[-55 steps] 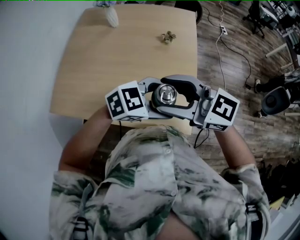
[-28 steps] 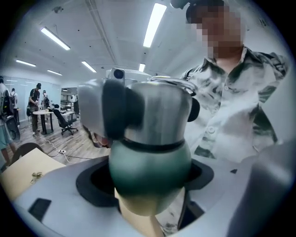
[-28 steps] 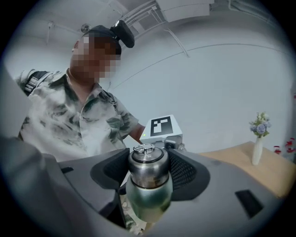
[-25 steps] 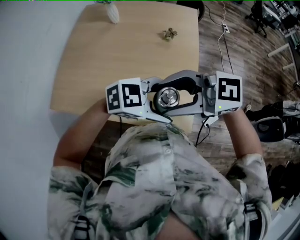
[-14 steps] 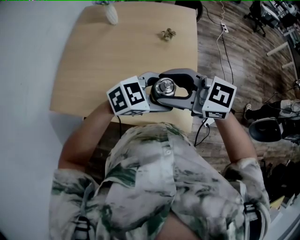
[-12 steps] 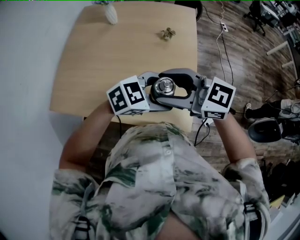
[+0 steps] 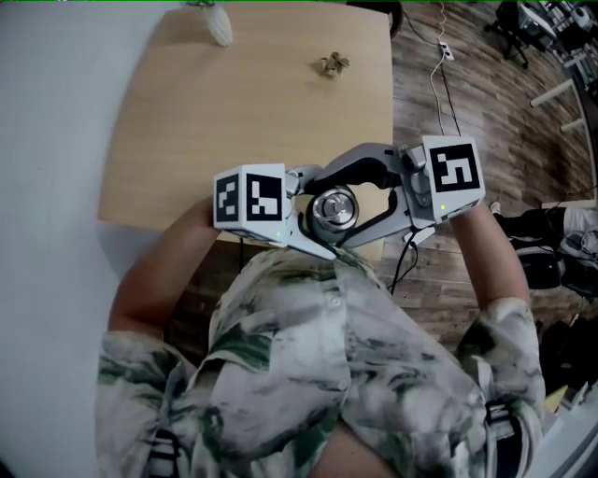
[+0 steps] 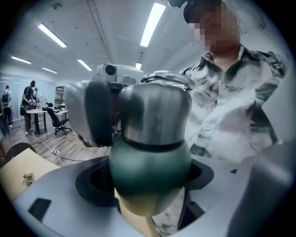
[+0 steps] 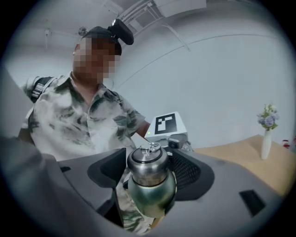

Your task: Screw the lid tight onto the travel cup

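The green cup [image 8: 150, 169] with its steel lid [image 8: 155, 111] is up in the air, upright, close to the person's patterned shirt [image 7: 308, 373] and over the near edge of the wooden table [image 7: 252, 103]. The left tongs [image 8: 149, 175] pinch its green body from both sides. The right tongs [image 9: 148, 170] have just been opening; their jaws stand spread on either side of the lid, not gripping it. A small white vase [image 7: 217, 26] stands at the table's far corner.
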Available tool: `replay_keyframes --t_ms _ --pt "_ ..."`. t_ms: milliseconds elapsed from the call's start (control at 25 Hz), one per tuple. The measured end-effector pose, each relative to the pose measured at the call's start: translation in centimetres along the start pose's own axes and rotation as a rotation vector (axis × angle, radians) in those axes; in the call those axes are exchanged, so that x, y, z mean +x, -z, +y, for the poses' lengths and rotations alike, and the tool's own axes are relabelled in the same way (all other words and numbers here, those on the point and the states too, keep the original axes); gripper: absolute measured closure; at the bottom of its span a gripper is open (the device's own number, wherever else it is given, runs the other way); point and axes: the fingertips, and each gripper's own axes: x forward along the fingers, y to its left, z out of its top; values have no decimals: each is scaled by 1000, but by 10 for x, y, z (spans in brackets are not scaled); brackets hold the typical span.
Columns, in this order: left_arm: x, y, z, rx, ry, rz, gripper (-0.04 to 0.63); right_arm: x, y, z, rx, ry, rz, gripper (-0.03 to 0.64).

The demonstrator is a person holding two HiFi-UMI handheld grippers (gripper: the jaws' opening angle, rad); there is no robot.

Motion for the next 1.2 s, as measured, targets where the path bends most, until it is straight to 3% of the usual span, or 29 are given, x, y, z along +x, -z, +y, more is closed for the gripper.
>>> replay_keyframes --t_ms 120,280,960,1200 --pt "5 -4 -7 17 67 2 206 5 -2 11 -10 -96 57 311" --pt "6 -12 -11 26 80 4 206 7 -10 20 -50 -123 55 339" --pt "-14 14 32 -59 -157 2 206 4 3 -32 -44 237 -22 342" --pt "-16 12 47 -84 -275 -11 206 -3 3 -41 -44 356 -35 342"
